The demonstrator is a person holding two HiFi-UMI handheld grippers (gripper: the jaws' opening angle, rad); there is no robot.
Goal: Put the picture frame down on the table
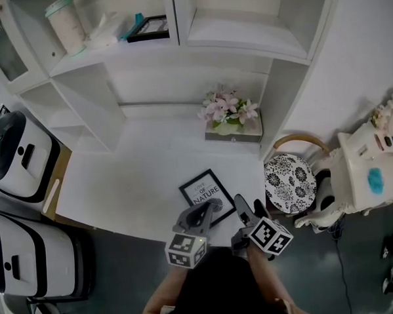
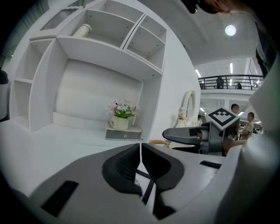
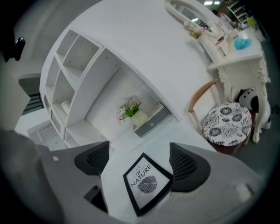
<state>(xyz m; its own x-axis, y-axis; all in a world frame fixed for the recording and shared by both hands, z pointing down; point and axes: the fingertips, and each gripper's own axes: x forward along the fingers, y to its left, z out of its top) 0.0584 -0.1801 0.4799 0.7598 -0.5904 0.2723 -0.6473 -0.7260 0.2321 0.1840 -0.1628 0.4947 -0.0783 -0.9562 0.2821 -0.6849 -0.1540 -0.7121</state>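
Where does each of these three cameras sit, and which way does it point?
Head view: on the person's head, facing steeply down at the table and picture frame; shows forearms, left hand-held gripper, right hand-held gripper.
Left gripper view: rides the left one, facing the shelves; shows its jaws shut on the frame.
Right gripper view: rides the right one, facing down; shows its open jaws.
All three share the flowers.

Head cam sits high and stares almost straight down on the table, with the left gripper and right gripper near its bottom edge. Left gripper cam rides low and close over the table, facing level toward the flowers. Right gripper cam hangs higher, tilted down close onto the frame. All three catch the flowers.
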